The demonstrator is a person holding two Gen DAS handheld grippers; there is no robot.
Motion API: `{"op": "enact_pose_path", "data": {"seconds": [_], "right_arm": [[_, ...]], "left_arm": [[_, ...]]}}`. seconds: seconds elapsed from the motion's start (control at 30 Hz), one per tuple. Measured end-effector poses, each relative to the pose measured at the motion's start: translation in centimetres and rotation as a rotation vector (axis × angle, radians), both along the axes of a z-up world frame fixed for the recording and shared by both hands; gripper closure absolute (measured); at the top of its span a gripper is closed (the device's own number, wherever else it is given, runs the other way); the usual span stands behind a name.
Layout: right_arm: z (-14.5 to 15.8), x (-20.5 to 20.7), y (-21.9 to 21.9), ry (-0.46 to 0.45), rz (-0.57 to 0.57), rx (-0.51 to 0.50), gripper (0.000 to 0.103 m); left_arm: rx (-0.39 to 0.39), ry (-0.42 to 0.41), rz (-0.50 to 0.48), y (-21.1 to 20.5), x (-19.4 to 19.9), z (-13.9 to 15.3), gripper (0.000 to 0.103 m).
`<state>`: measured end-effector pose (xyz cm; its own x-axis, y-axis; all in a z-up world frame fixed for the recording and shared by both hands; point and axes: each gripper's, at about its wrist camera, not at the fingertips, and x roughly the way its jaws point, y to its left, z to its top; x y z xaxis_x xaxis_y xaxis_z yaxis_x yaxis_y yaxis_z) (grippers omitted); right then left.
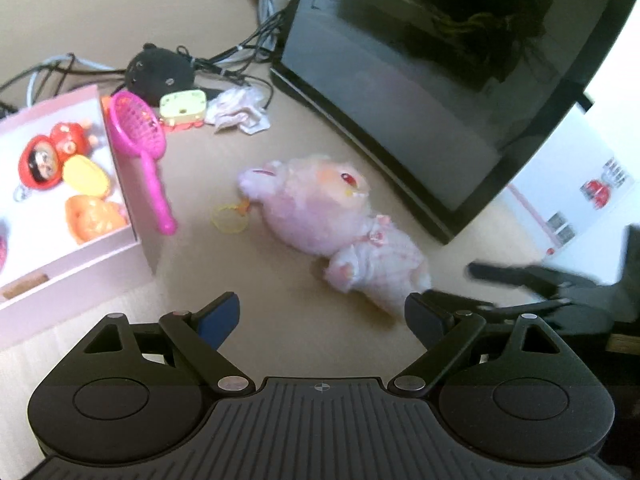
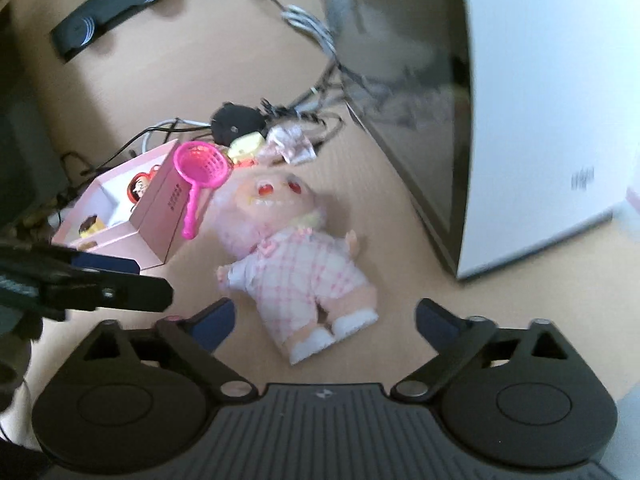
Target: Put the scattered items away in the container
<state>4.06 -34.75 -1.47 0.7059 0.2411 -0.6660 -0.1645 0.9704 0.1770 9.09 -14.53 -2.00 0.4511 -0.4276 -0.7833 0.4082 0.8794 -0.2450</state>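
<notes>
A pink plush doll point(image 1: 328, 220) in a checked outfit lies on the tan table; it also shows in the right wrist view point(image 2: 292, 256). A pink box point(image 1: 68, 208) at the left holds several small toys; it also shows in the right wrist view point(image 2: 140, 216). A magenta toy scoop point(image 1: 140, 140) leans on the box's side, seen also from the right point(image 2: 200, 180). A yellow ring point(image 1: 229, 218) lies by the doll's head. My left gripper point(image 1: 322, 316) is open and empty, just short of the doll. My right gripper point(image 2: 324, 320) is open and empty at the doll's feet.
A dark monitor point(image 1: 460, 80) stands at the right, close behind the doll. A black plush point(image 1: 160, 72), a yellow-green toy point(image 1: 183, 107), a crumpled cloth point(image 1: 240, 110) and tangled cables point(image 1: 248, 52) lie behind the box. A black stand point(image 2: 120, 4) lies far back.
</notes>
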Motion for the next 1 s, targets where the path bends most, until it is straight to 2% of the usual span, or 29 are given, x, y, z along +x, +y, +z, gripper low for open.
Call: {"op": "enact_pose_path", "data": {"seconds": [0.13,0.23,0.37,0.47,0.6,0.8,1.0], "right_arm": [[0.2,0.5,2.6,-0.08,0.108,-0.131,0.0],[0.1,1.2,4.4,-0.15,0.162,-0.196,0.0],[-0.5,3.1,6.6,-0.218,0.213,-0.259,0.0],[-1.1,5.0,7.7,-0.202,0.255,-0.26,0.0],[-2.0,6.8,8.6,-0.137,0.304,-0.23,0.0],[-2.3,4.6,9.4,-0.096,0.485,-0.203,0.0],[-1.8,1.0,9.4,-0.059,0.565,-0.191,0.0]], "left_arm": [[0.064,0.052,0.089,1.2,-0.4,-1.2,0.009],[0.076,0.098,0.159,2.9,-0.8,-2.0,0.009],[0.064,0.118,0.224,4.9,-1.5,-2.2,0.008],[0.055,0.121,0.262,5.9,-1.8,-2.2,0.007],[0.049,0.125,0.297,6.9,-2.3,-2.1,0.007],[0.051,0.12,0.334,8.0,-2.9,-1.7,0.007],[0.029,0.102,0.323,8.0,-3.1,-0.9,0.007]]}}
